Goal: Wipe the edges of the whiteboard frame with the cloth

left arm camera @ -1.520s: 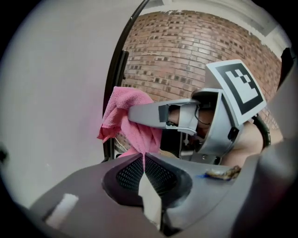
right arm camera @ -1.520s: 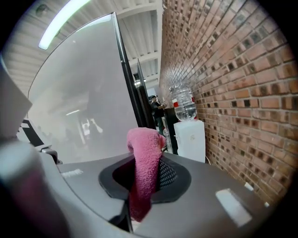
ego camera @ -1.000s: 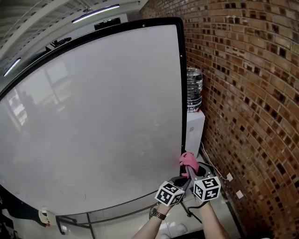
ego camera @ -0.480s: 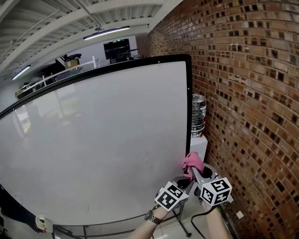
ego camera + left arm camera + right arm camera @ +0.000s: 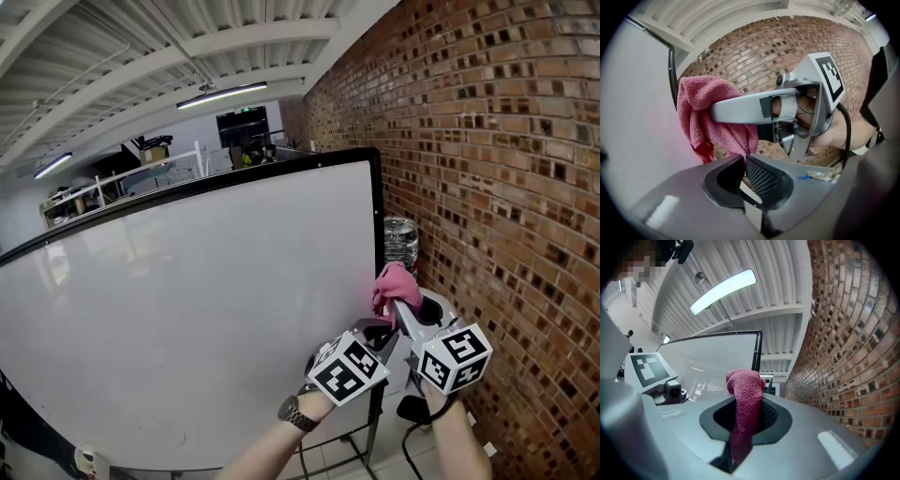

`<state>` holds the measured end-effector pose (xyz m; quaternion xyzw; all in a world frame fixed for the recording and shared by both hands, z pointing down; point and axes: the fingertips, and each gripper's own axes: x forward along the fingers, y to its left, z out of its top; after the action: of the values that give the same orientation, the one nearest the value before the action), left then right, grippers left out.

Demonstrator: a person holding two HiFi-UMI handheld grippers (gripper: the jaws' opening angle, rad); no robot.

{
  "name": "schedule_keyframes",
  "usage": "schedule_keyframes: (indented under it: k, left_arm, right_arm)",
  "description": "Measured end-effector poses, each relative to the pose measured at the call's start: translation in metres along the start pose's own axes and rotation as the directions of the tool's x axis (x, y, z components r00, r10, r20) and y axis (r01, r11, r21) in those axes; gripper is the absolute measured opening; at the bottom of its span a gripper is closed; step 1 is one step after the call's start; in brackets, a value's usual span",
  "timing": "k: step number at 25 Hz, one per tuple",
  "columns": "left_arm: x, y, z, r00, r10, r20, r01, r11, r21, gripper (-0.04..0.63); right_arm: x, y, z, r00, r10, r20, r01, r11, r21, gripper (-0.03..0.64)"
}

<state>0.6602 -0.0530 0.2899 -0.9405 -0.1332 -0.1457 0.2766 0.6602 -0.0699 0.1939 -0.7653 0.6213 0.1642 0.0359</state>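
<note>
A large whiteboard with a thin black frame (image 5: pixel 378 216) stands against the brick wall. A pink cloth (image 5: pixel 394 284) is bunched against the frame's right edge, about halfway up. My right gripper (image 5: pixel 399 306) is shut on the cloth, which runs between its jaws and bulges past the tips (image 5: pixel 745 385). My left gripper (image 5: pixel 382 330) sits just below and left of it, jaws nearly closed and pinching the cloth's lower corner (image 5: pixel 744 158). In the left gripper view the cloth (image 5: pixel 701 108) touches the board beside the frame (image 5: pixel 672 70). In the right gripper view, the frame (image 5: pixel 756 350) rises behind the cloth.
The brick wall (image 5: pixel 487 169) runs close along the board's right side. A water bottle (image 5: pixel 401 239) on a white dispenser stands in the gap behind the frame. The board's metal stand (image 5: pixel 361 441) and a black cable (image 5: pixel 411 412) are below my hands.
Both grippers have risen together along the board's right frame edge, carrying the pink cloth from near the lower part to about mid-height. The head view has tilted upward.
</note>
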Motion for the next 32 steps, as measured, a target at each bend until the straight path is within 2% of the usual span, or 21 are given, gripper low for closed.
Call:
schedule_keyframes:
  k: [4, 7, 15, 19, 21, 24, 29, 32]
  left_arm:
    - [-0.013, 0.023, 0.037, 0.999, 0.049, 0.003, -0.049, 0.995, 0.089, 0.017]
    - [-0.026, 0.035, 0.064, 0.993, 0.116, 0.008, -0.115, 0.977, 0.179, 0.017]
    - [-0.037, 0.092, 0.128, 0.976, 0.216, 0.023, -0.215, 0.946, 0.244, 0.015]
    - [-0.056, 0.107, 0.152, 0.975, 0.217, 0.047, -0.222, 0.946, 0.238, 0.015]
    - [-0.070, 0.107, 0.163, 0.977, 0.206, 0.057, -0.213, 0.954, 0.209, 0.015]
    - [-0.089, 0.106, 0.175, 0.977, 0.202, 0.060, -0.210, 0.965, 0.159, 0.015]
    - [-0.108, 0.118, 0.173, 0.962, 0.273, 0.002, -0.269, 0.946, 0.181, 0.015]
    - [-0.121, 0.127, 0.162, 0.947, 0.321, -0.024, -0.312, 0.934, 0.176, 0.015]
  right_arm:
    - [0.009, -0.003, 0.045, 0.997, 0.020, 0.068, -0.018, 1.000, -0.020, 0.052]
    - [0.013, -0.004, 0.080, 0.992, 0.042, 0.121, -0.038, 0.999, -0.033, 0.052]
    - [0.042, -0.031, 0.153, 0.980, 0.046, 0.193, -0.026, 0.994, -0.105, 0.054]
    - [0.050, -0.022, 0.185, 0.974, 0.073, 0.213, -0.042, 0.988, -0.150, 0.054]
    - [0.049, -0.013, 0.201, 0.971, 0.096, 0.219, -0.059, 0.984, -0.167, 0.054]
    - [0.047, -0.005, 0.218, 0.963, 0.137, 0.233, -0.106, 0.984, -0.140, 0.054]
    - [0.059, 0.016, 0.229, 0.944, 0.204, 0.259, -0.158, 0.969, -0.188, 0.054]
    - [0.071, 0.031, 0.228, 0.925, 0.248, 0.288, -0.203, 0.963, -0.175, 0.054]
